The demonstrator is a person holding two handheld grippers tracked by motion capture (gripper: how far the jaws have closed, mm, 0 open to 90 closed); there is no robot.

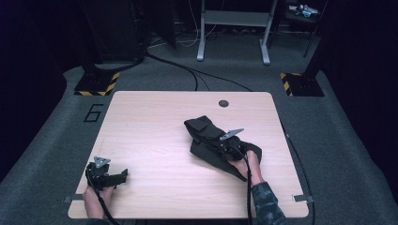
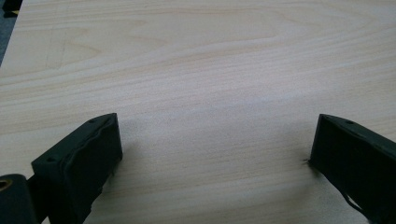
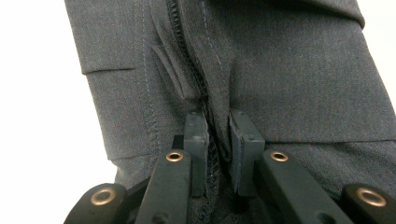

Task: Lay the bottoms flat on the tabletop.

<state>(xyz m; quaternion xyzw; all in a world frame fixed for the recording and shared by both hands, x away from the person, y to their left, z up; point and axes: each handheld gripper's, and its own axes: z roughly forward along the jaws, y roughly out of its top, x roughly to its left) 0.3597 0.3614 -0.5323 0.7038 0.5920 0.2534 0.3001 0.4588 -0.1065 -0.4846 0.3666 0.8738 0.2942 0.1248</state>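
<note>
We have the right claw (image 3: 217,154) pressed together on a fold of the dark trousers (image 1: 211,140), its pads pinching the cloth right along the zipper (image 3: 187,51) seam. The trousers lie bunched on the right half of the worktop (image 1: 155,117), slanting from the middle toward the near right, with the right hand (image 1: 248,164) resting on their near end. The left claw (image 2: 210,154) sits with its jaws spread wide over bare wood at the near left corner, well apart from the garment and gripping nothing.

What worries us is how little cloth the right claw has. The pinch looks narrow and sits on a ridge of stitching, so a pull or lift could let the fabric slide out between the pads, and the trousers would drop back into a heap. We cannot tell from the high view how many layers are caught; if only the fly flap is held, the rest may hang and twist instead of spreading flat. The zipper teeth could also snag against a pad and drag the seam askew. With the left claw so far off, nothing steadies the other end, so any tug may haul the whole bundle across the worktop toward the near edge.
</note>
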